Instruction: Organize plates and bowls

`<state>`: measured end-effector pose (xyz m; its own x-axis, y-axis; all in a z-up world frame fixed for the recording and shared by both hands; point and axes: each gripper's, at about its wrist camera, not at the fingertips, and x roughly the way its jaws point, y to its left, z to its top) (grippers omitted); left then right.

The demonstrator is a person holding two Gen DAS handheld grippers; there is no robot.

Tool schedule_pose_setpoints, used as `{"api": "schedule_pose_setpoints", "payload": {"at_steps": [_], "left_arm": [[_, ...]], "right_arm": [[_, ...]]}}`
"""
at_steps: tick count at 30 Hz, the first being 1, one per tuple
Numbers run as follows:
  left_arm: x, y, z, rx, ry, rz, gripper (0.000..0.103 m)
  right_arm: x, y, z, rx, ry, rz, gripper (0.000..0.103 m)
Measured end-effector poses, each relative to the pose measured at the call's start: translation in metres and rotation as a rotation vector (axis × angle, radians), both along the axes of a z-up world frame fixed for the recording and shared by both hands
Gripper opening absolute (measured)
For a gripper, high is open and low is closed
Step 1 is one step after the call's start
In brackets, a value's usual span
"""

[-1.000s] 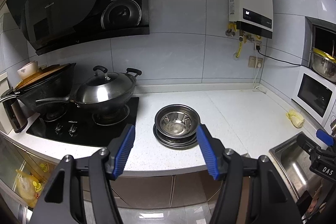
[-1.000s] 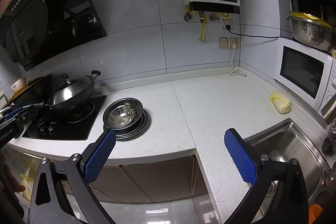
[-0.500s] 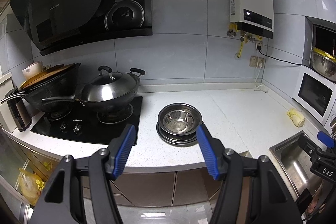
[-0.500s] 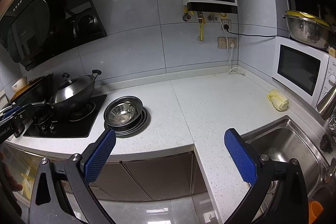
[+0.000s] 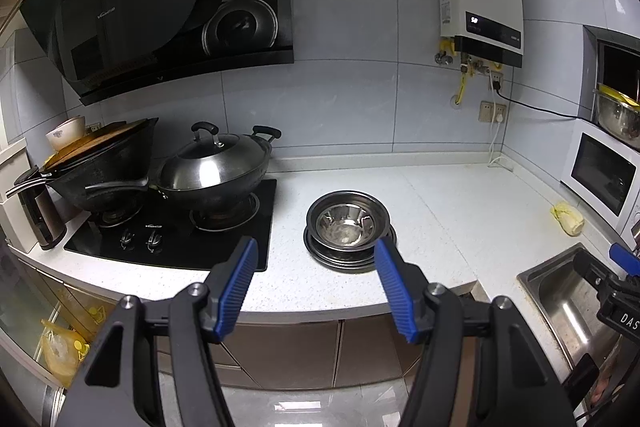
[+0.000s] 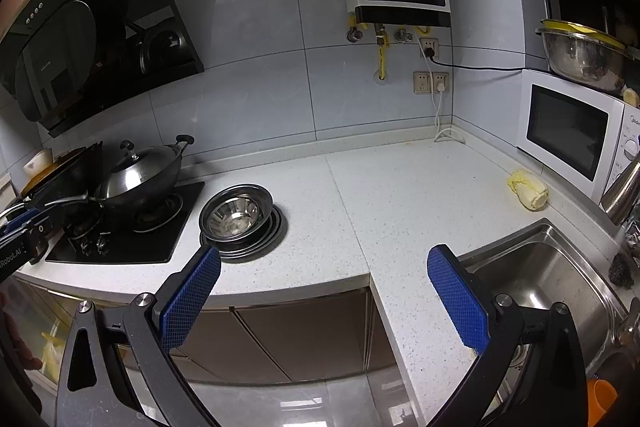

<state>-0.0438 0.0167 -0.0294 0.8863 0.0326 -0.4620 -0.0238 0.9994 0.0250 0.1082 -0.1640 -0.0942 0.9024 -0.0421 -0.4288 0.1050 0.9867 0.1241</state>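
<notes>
bare counter (image 5: 460, 211) right of the bowl stack (image 5: 347, 227) — wok (image 5: 214, 173) crowds its left.

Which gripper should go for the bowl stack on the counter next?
Left, probably. The left gripper is open and lined up with the steel bowl atop the plates. The right gripper, also open, points toward bare countertop, with the stack off to its left.
</notes>
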Motion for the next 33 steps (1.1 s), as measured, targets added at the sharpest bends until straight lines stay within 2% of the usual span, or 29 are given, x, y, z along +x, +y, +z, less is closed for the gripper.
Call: {"api": "schedule_pose_setpoints", "payload": {"at_steps": [22,33], "left_arm": [[-0.004,0.0008,0.0015,0.023,-0.004,0.026,0.059],[-0.0032,0.0031,0.0033,0.01,-0.007,0.033,0.059]], "right_arm": [[-0.0037,0.0021,-0.0002,0.001,0.002,-0.007,0.102],[-0.005,0.0012,0.0002,-0.001,0.004,-0.011,0.102]]}}
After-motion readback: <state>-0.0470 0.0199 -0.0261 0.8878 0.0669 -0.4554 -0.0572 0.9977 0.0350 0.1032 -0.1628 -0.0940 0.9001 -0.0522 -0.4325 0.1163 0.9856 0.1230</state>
